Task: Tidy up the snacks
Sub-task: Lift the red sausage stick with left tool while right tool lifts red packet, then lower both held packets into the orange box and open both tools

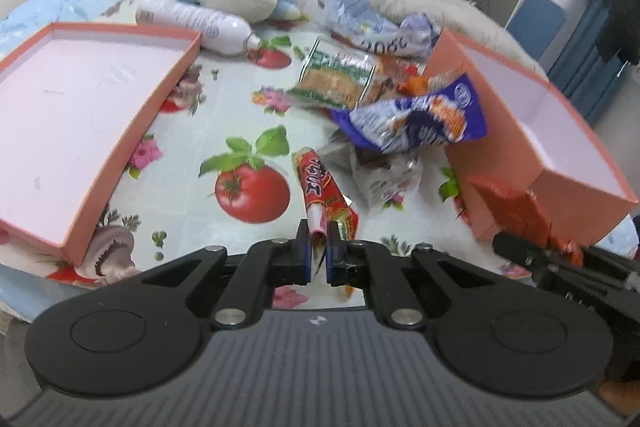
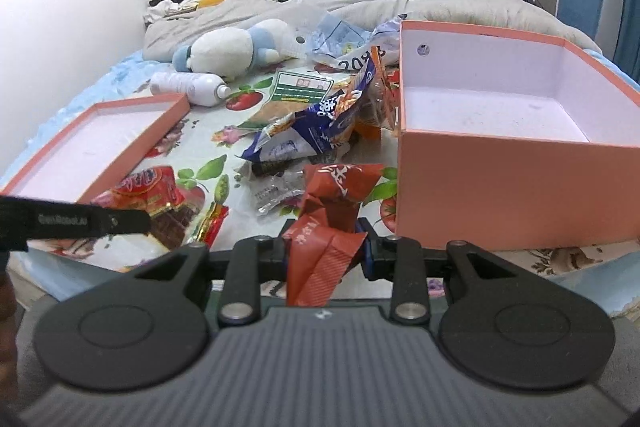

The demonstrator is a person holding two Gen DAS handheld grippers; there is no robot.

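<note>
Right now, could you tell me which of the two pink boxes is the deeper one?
The pink box on the right, beside the snack pile, has tall walls; the pink lid on the left is a shallow tray.

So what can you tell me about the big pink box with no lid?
The big pink box is an open cardboard-looking carton, salmon pink outside and plain white inside, with a small round hole in its back wall. It stands upright on the flowery cloth on the bed, and nothing can be seen inside it. The snack pile crowds its left side. An orange-red packet, gripped by the right gripper, is near its front corner.
</note>
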